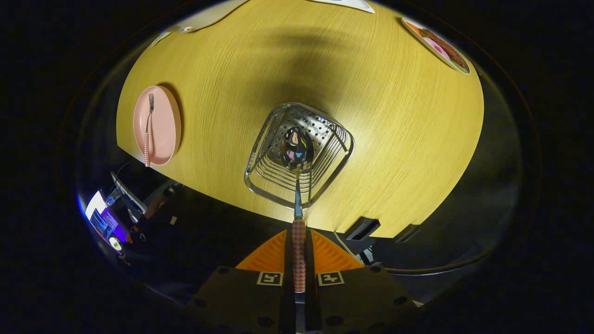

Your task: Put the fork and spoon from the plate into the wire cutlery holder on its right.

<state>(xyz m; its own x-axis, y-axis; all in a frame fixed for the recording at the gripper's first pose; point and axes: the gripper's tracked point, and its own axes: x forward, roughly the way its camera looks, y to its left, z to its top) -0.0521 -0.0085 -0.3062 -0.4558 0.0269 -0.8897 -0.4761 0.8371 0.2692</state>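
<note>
The checked-handled spoon is pinched by the gripper above the wire cutlery holder; at ten o'clock, the fork is seen on the pink plate.

Pretty much a light wood-grain table under bright overhead light, with a soft dark shadow falling across its middle. Past its far edge there's a white sheet and a colourful printed card lying flat. Below the table's near edge it's dark, with a glowing screen beside some cluttered gear.
</note>
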